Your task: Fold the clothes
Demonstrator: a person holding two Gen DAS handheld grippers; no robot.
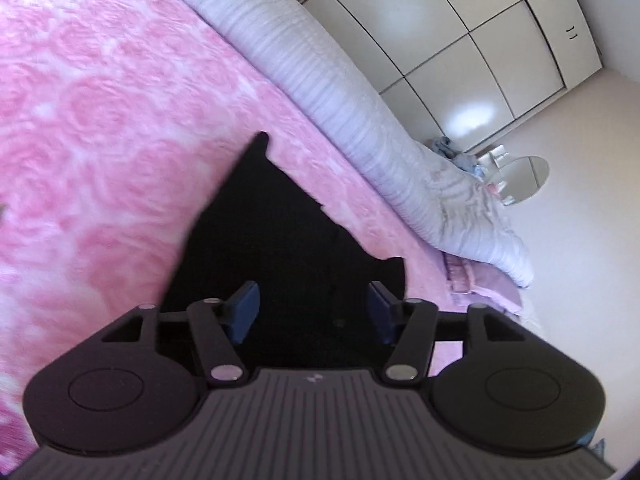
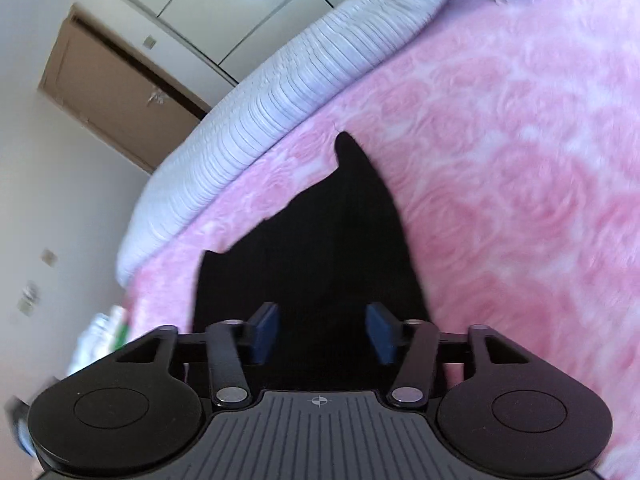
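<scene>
Both grippers stand released: the left gripper (image 1: pixel 314 306) and the right gripper (image 2: pixel 322 330) each show blue pads spread apart with nothing pinched between them. Beneath and beyond each lies a black cloth garment (image 1: pixel 280 240) (image 2: pixel 328 240), spread on the pink rose-patterned bedspread (image 1: pixel 100 120) (image 2: pixel 520 160). A pale ribbed grey quilt (image 1: pixel 320 68) (image 2: pixel 280 92) is bunched along the bedspread's far edge, near white wardrobe doors (image 1: pixel 460 40).

Bed (image 1: pixel 100 120): pink blanket, black garment (image 1: pixel 280 232), striped duvet (image 1: pixel 320 72).
</scene>
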